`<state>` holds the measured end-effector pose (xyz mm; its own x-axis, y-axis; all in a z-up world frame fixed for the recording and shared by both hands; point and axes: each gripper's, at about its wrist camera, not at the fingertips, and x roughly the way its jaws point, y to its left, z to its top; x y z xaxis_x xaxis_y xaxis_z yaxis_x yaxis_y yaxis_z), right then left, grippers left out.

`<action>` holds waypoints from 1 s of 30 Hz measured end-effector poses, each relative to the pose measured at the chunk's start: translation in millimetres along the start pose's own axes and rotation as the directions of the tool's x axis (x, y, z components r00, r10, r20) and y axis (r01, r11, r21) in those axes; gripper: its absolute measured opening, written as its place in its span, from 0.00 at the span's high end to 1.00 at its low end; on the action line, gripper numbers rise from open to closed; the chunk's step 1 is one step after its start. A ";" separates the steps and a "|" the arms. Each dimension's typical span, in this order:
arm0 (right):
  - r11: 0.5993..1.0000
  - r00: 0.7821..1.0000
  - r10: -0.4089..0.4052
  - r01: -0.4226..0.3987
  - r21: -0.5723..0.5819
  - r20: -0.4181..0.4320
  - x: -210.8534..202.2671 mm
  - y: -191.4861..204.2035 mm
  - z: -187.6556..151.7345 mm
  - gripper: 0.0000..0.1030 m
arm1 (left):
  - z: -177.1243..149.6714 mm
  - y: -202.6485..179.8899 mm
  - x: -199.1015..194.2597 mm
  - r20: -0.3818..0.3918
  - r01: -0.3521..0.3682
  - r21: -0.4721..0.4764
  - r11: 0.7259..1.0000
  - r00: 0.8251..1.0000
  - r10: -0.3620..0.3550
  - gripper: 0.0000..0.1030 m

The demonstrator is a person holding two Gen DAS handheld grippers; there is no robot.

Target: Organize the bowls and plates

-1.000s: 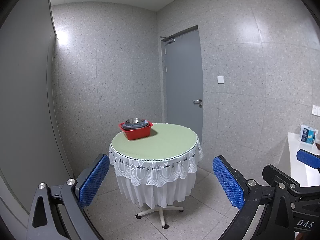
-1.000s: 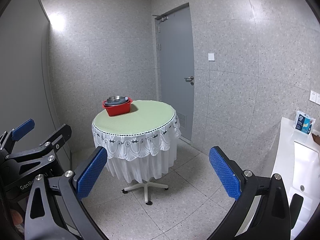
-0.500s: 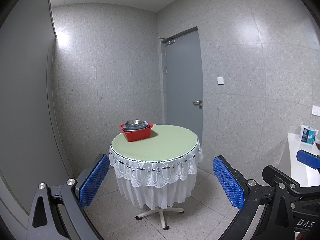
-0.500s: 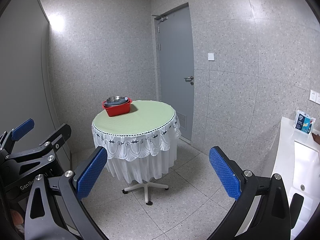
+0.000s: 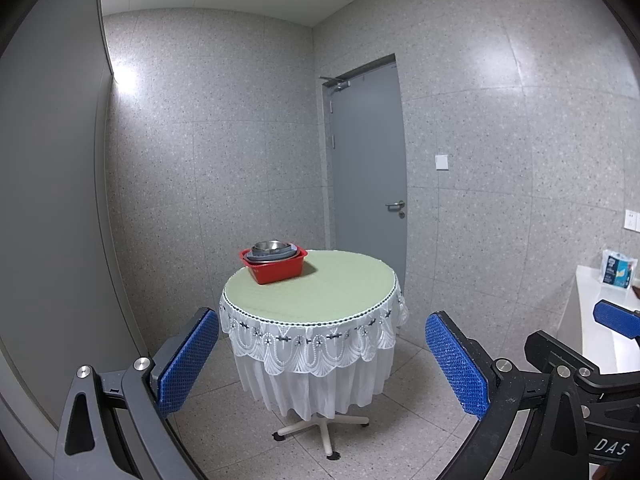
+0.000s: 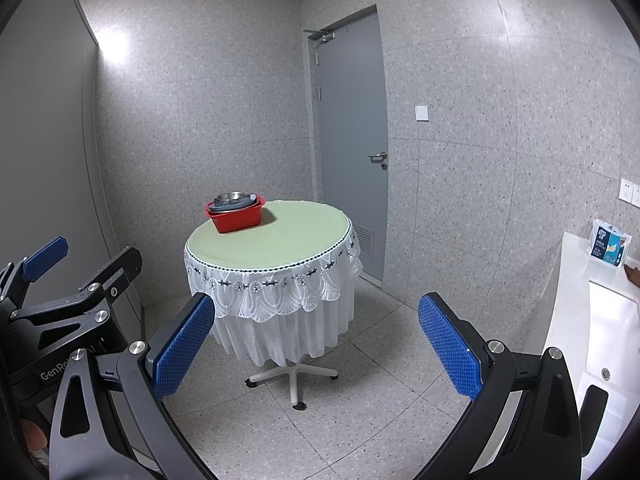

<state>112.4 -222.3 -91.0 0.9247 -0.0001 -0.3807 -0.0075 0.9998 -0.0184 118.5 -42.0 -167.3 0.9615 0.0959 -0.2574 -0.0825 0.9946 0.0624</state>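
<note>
Claws both hang wide and empty, left gripper (image 5: pixel 322 362) and right gripper (image 6: pixel 316 350), well short of the table (image 5: pixel 320 300); I judge that readies them for the red basin (image 5: pixel 275 267) of stacked bowls (image 5: pixel 272 249) at its far left.

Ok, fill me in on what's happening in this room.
A person holds two grippers, the left and the right, both open and empty, well short of the round table. A red tub near the table's far left edge holds stacked grey dishes with a metal bowl on top. Nothing has been touched yet.
</note>
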 end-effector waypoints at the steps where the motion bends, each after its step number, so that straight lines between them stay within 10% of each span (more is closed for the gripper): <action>1: 1.000 1.000 -0.001 0.001 0.000 0.004 -0.7 0.8 -0.5 0.00 | 0.1 0.1 0.1 0.001 0.000 0.001 1.000 1.000 0.000 0.01; 30: 1.000 1.000 -0.010 0.010 0.005 0.016 -9.5 12.5 -5.7 0.00 | -1.1 13.8 -12.4 0.016 0.006 0.004 1.000 1.000 -0.006 0.01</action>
<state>101.4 -209.9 -92.9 0.9308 -0.0098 -0.3655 0.0039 0.9998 -0.0171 105.1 -29.5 -164.3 0.9662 0.0894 -0.2420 -0.0758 0.9950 0.0650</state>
